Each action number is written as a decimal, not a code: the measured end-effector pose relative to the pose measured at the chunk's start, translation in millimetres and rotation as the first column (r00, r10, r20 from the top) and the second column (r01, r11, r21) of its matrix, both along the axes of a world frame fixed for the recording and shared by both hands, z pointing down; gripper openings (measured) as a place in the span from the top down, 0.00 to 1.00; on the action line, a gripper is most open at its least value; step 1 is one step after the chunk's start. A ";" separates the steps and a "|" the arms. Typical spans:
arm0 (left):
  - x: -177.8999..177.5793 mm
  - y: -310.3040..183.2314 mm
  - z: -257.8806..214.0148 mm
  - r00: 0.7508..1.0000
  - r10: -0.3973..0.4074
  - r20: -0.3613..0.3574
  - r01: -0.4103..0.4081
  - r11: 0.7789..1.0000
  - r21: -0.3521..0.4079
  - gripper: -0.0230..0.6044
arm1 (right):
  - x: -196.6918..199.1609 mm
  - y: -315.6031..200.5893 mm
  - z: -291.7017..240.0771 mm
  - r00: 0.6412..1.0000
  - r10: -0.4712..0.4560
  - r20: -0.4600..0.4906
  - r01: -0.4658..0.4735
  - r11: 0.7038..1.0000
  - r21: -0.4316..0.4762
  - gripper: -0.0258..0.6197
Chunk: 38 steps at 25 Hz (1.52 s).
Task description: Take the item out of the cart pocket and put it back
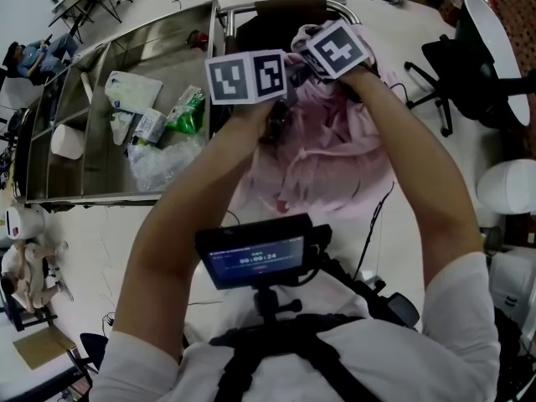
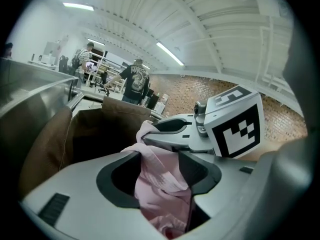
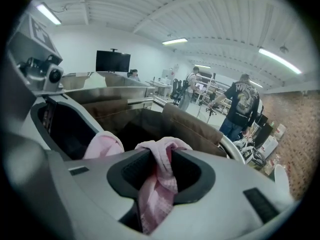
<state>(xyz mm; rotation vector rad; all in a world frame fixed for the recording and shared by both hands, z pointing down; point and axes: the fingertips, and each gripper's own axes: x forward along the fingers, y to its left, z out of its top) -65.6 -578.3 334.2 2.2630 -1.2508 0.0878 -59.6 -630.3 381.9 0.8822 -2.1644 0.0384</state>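
The pink garment [image 1: 327, 153] hangs bunched under both my grippers, at the mouth of the brown pocket [image 3: 190, 121] on the right end of the cart [image 1: 167, 32]. My left gripper [image 2: 157, 169] stands wide apart, with a fold lying loose against its right pad. My right gripper [image 3: 160, 169] is narrower, with a strip draped between pads that don't seem to pinch it. The garment looks soft, light and floppy, so it will sag and snag on the rim. I'd pinch thick folds near the top.
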 end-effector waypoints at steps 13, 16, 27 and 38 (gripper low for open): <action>-19.4 7.4 -36.4 0.999 -0.019 -0.030 0.021 0.998 0.066 0.48 | 19.6 -0.7 -27.0 0.990 0.106 0.093 -0.105 0.994 -0.012 0.58; -24.8 10.7 -47.4 0.999 -0.014 -0.049 0.019 0.996 0.084 0.48 | 22.4 1.1 -33.7 0.986 0.129 0.101 -0.130 0.991 0.007 0.58; -19.5 43.5 -78.0 0.992 0.061 -0.114 -0.039 0.982 0.183 0.64 | 21.4 26.9 -53.9 0.982 0.130 0.135 -0.138 0.989 0.050 0.58; -18.5 91.6 -107.1 0.974 0.176 -0.143 -0.129 0.950 0.285 0.93 | 22.8 73.7 -83.8 0.984 0.104 0.147 -0.120 0.988 0.101 0.63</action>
